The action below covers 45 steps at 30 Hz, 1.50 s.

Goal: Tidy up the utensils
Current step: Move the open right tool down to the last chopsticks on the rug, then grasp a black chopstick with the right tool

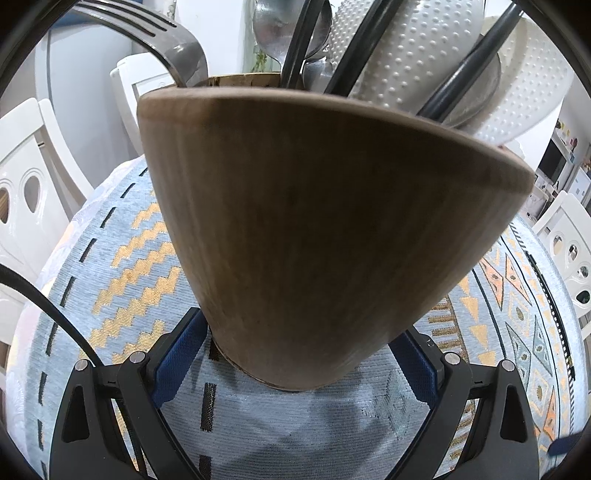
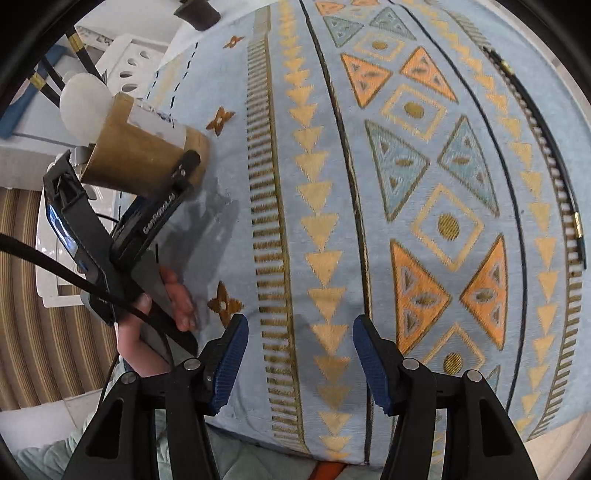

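Nearest the left wrist camera, the left gripper [image 1: 301,354] has its two blue-padded fingers [image 1: 181,350] set against either side of the base of a brown wooden utensil holder [image 1: 314,229], pinching it low down where it meets the cloth. The holder stands on a pale blue patterned tablecloth [image 1: 122,258] and fills most of that view. Out of its mouth rise a metal fork [image 1: 173,40] at the left, a metal spoon [image 1: 273,33] in the middle, black handles [image 1: 354,48], and white dimpled spoons or ladles [image 1: 417,55] at the right. White chairs [image 1: 29,192] stand beyond the table edge. In the right wrist view, the right gripper [image 2: 301,363] points steeply down at the cloth with its blue pads [image 2: 229,365] spread well apart; only bare cloth shows between them, and they touch nothing. A thin black chopstick with gold bands [image 2: 550,147] lies on the tablecloth [image 2: 332,184] near the far right edge, well apart from that gripper. At the left of the same view the utensil holder [image 2: 140,155] appears again, tilted by the lens, with a white label on its side and the left gripper's black finger [image 2: 173,192] against it; the person's hand [image 2: 162,306] grips that tool's handle below. A striped brown floor mat [image 2: 22,295] shows beside the table.
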Each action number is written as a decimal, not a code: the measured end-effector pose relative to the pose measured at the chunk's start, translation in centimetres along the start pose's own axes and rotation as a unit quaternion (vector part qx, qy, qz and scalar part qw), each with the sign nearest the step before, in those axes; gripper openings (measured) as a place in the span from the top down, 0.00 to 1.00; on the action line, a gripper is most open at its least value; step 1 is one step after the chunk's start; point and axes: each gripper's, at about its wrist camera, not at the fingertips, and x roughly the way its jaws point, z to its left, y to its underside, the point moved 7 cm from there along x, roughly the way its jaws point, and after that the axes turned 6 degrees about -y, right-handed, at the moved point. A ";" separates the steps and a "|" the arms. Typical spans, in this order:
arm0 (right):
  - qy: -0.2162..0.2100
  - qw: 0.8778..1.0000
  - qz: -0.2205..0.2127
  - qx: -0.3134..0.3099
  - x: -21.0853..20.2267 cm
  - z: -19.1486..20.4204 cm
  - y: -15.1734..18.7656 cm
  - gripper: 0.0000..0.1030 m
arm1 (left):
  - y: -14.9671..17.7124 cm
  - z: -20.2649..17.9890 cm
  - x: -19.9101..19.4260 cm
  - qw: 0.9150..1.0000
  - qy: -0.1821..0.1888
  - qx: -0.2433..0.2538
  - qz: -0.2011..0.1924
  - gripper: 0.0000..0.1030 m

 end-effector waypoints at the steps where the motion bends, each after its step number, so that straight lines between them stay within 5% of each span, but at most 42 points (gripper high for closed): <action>1: 0.003 1.000 -0.005 -0.005 -0.2 0.0 -0.4 0.44 | -0.1 0.0 0.0 1.000 0.000 -0.001 0.000 0.07; 8: 0.078 0.992 -0.087 -0.040 -4.5 -2.2 -3.6 0.44 | -0.2 0.2 0.1 1.000 0.000 -0.003 -0.001 0.07; 16: 0.094 0.980 -0.168 0.050 -10.3 -10.7 -7.2 0.44 | -0.3 0.4 0.2 1.000 -0.001 -0.003 0.001 0.07; 23: 0.092 0.985 -0.142 0.047 -9.6 -13.9 -9.4 0.63 | -0.4 0.4 0.6 1.000 0.001 -0.004 0.007 0.07; 27: 0.157 0.975 -0.155 0.025 -10.4 -15.7 -11.6 0.63 | -0.5 0.5 0.8 1.000 0.002 -0.004 0.010 0.07; 30: 0.129 0.977 -0.162 0.047 -10.5 -17.9 -14.2 0.74 | -0.5 0.7 0.8 1.000 0.003 -0.005 0.011 0.07; 36: 0.111 0.984 -0.129 0.054 -9.3 -20.4 -18.0 0.78 | -0.6 0.8 1.1 1.000 0.001 -0.003 0.015 0.07; 45: 0.135 0.989 -0.066 0.008 -6.5 -21.0 -17.7 0.81 | -0.7 0.1 1.4 1.000 -0.004 0.001 0.017 0.07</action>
